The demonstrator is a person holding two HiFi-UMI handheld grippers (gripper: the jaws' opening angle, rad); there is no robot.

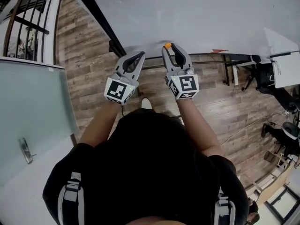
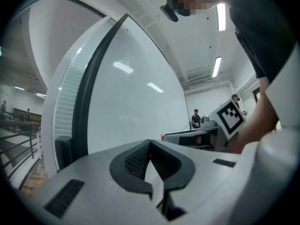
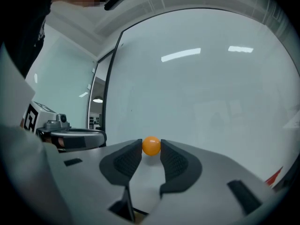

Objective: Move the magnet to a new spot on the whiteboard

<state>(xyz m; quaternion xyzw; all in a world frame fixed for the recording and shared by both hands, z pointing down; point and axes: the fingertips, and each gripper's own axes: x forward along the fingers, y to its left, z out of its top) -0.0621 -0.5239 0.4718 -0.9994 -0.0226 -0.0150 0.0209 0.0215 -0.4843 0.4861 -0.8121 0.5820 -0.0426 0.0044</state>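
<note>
**Right gripper (image 3: 151, 147) clamped on magnet; relocation not finished**

1. Nearest item, right gripper view: the two ribbed pads are drawn in on a small orange ball-shaped magnet (image 3: 151, 145). It is pinched at the very tips, one pad on each side, and its front half stands out past them.

2. Head view: the right gripper (image 1: 170, 48) is held out ahead of the person's dark-clad torso (image 1: 150, 168), with the magnet (image 1: 167, 45) showing as an orange dot at its tip. The left gripper (image 1: 139, 55) is just beside it, to the left.

3. Left gripper view: the left gripper (image 2: 150, 143) has its jaws closed together with nothing between them. It plays no part in the hold.

4. Beyond the jaws: the whiteboard (image 3: 211, 93) fills the background. In the head view the magnet lies against the lower margin of the whiteboard (image 1: 211, 13), not far from its dark left frame (image 1: 96, 11). No view settles whether the magnet is touching the board face or is held just clear of it.

5. Progress, as a judgement: the grasp is made. Placing the magnet at a new spot and opening the jaws are yet to be done. Nothing shows whether the present position is the old spot or the new one.

6. Risk: the grip is on the tips only, so the round magnet could slip out.
</note>
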